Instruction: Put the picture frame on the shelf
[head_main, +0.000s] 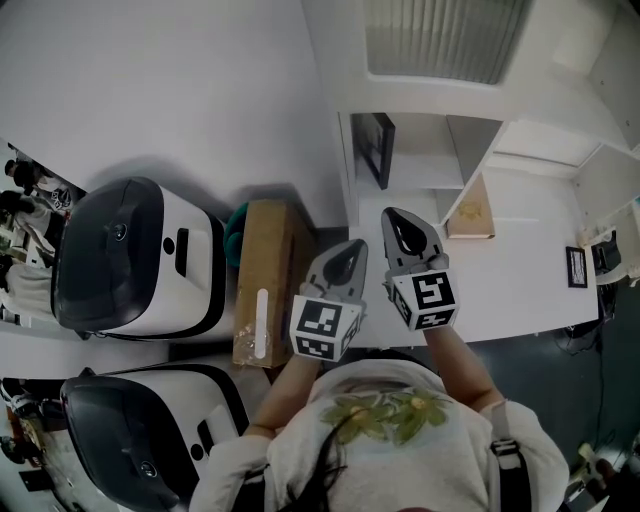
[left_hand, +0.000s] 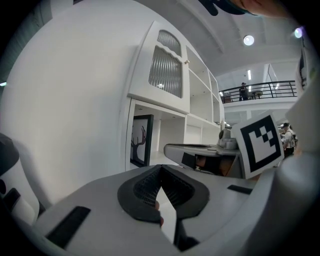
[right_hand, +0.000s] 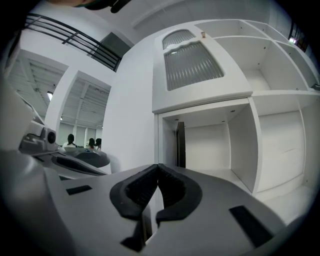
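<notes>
The picture frame (head_main: 374, 148) stood upright against the shelf's (head_main: 425, 200) left wall, apparently propped there. The left hand-held gripper (head_main: 352, 250) and the right hand-held gripper (head_main: 397, 218) hung nearby, jaws pinched together and empty.

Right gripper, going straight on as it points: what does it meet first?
Likely the picture frame standing against the shelf's left side panel, or that panel's front edge: the right gripper, jaws shut, aims at that side of the open compartment. Depth is unclear.
</notes>
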